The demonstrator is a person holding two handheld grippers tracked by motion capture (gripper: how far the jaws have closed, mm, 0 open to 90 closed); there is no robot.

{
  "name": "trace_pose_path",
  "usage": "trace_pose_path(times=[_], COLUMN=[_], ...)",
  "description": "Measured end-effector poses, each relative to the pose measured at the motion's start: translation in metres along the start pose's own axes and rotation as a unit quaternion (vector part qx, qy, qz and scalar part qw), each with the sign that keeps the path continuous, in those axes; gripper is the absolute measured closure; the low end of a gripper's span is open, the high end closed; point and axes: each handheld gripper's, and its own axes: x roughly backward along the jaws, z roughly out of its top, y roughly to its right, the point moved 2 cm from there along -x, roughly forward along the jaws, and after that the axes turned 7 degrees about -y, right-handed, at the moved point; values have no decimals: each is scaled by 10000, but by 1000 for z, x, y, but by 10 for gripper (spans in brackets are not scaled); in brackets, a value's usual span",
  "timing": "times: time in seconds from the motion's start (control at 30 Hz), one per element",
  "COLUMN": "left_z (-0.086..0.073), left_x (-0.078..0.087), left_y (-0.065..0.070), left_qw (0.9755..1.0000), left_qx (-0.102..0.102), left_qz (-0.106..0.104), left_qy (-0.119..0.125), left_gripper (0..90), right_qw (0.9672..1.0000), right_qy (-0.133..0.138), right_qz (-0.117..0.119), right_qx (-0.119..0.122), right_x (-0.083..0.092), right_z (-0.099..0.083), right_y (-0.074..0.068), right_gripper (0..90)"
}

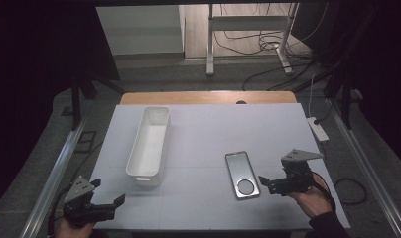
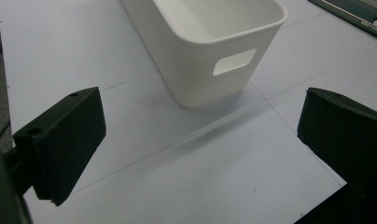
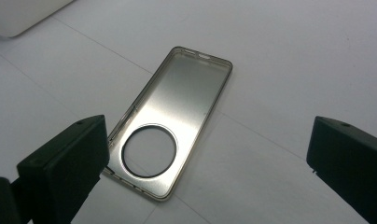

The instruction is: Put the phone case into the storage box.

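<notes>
The metal plate (image 1: 242,174) lies flat on the white table (image 1: 203,134), long way pointing away from you, round hole at your end. Your right gripper (image 1: 271,184) sits just beside it, low, jaws wide (nothing held). Your left gripper (image 1: 109,208) faces the white bin (image 1: 150,144), jaws wide too.

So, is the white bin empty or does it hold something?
Empty. The white bin stands upright, and the high view shows only its bare white inside; the metal phone shell lies outside it.

White sheet (image 1: 213,134) over wooden tabletop (image 1: 188,97); power strip (image 1: 318,128) at rt edge; metal stand (image 1: 248,34) w/ cables (image 1: 268,44) on floor behind.
</notes>
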Motion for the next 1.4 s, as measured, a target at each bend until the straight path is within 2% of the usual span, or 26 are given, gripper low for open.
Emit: trace_pose_path(times=[0.2, 0.57, 0.93, 1.23, 1.4], left_z=[0, 0, 0, 0, 0], left_x=[0, 0, 0, 0, 0], left_y=[0, 0, 0, 0, 0], left_qw=[10000, 10000, 10000, 10000, 10000], left_qx=[3, 8, 10, 0, -15], left_qz=[-2, -11, -15, -23, -24], left_qy=[-3, 3, 4, 10, 6], left_gripper=[19, 19, 20, 20, 20], right_qw=[9998, 9993, 9988, 9982, 9975], right_qy=[-104, -284, -407, -556, -690], right_qz=[11, 84, 45, -6, 62], right_qx=[144, 209, 270, 203, 162], right_x=[-10, -30, -44, -50, -55], right_z=[7, 21, 30, 29, 24], right_y=[-3, -9, -12, -13, -13], right_gripper=[0, 0, 0, 0, 0])
